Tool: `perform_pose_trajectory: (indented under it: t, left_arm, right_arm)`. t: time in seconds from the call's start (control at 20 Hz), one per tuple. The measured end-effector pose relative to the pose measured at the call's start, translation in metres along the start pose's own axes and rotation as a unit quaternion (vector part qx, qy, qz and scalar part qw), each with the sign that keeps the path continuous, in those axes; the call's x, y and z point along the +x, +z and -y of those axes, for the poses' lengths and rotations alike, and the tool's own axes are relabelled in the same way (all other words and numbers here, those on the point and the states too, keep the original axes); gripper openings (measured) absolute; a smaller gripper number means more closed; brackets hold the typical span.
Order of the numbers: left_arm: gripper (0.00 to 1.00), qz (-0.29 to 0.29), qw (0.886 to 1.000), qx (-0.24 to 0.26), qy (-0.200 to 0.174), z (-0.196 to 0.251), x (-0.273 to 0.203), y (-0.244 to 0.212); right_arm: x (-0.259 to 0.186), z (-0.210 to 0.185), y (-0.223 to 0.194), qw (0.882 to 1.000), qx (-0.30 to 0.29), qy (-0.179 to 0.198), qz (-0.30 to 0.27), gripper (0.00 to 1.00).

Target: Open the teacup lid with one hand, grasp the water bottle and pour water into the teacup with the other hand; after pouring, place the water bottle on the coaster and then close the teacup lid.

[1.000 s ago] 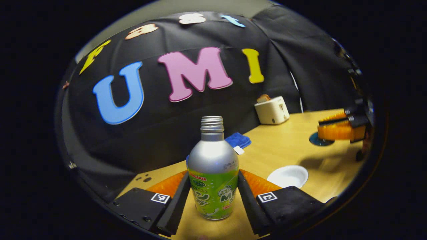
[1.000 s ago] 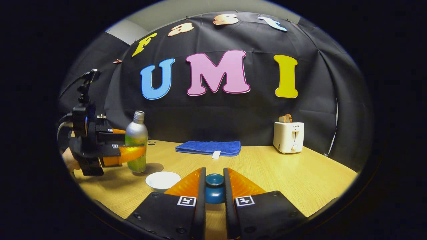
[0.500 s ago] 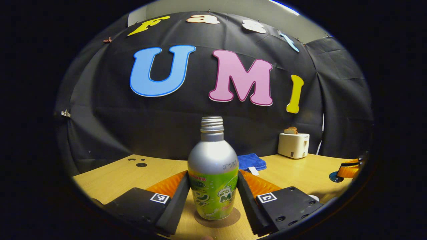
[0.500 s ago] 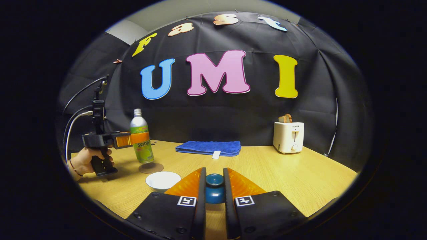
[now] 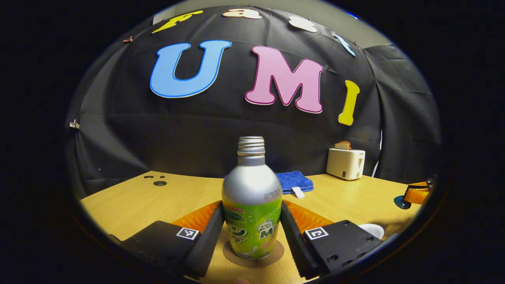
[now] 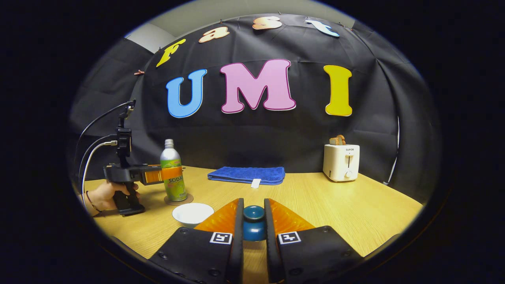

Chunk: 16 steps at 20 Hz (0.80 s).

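bottle: my left gripper (image 5: 252,227) is pinching the water bottle (image 5: 252,205) on both sides, and it's gone from tilted and airborne a second ago to upright with its base down on the coaster (image 5: 253,253). In the right gripper view it sits at about 9 o'clock on the table (image 6: 335,205), coaster (image 6: 178,199) under it.

lid: my right gripper (image 6: 253,227) is squeezed onto the blue teacup lid (image 6: 253,223), no change over the last second, just hanging there.

teacup: the white teacup (image 6: 193,213) is uncovered, at roughly 7 o'clock in the right gripper view, right next to the coaster.

meaning: I'd say the pour is done and the bottle placement is basically finished. I just need to let go with the left.

next: bring the lid over toward 9 o'clock and set it on the cup.

background: blue towel (image 6: 247,174) and toaster (image 6: 341,161) along the back, not involved.
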State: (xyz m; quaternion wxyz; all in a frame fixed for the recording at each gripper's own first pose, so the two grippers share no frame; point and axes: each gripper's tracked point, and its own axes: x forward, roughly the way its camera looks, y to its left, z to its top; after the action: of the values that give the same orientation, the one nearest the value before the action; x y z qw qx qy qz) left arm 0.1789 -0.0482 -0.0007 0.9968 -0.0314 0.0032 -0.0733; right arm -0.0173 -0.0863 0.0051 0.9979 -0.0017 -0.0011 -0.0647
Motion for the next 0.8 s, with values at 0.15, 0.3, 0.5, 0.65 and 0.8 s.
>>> perform_pose_trajectory:
  t: [0.15,0.3,0.5,0.65,0.8]
  left_arm:
    - [0.84,-0.007,1.0,0.006,0.001,0.002,-0.003,-0.003]
    - [0.92,-0.019,1.0,0.014,0.008,0.0,-0.008,-0.006]
    - [0.93,-0.02,1.0,0.011,0.014,-0.004,-0.025,-0.002]
    - [0.93,-0.02,0.999,0.02,0.029,-0.009,-0.05,-0.008]
    - [0.93,-0.007,0.999,0.037,0.04,-0.011,-0.078,-0.007]
  right_arm:
    - [0.0,0.0,0.0,1.0,0.0,0.0,0.0,0.28]
    - [0.0,0.0,0.0,1.0,0.0,0.0,0.0,0.28]
    - [0.0,-0.013,-0.001,1.0,0.002,0.028,-0.001,0.28]
    - [-0.001,-0.039,-0.001,0.998,0.003,0.066,-0.001,0.28]
    - [0.003,-0.065,0.003,0.996,0.004,0.091,0.007,0.28]
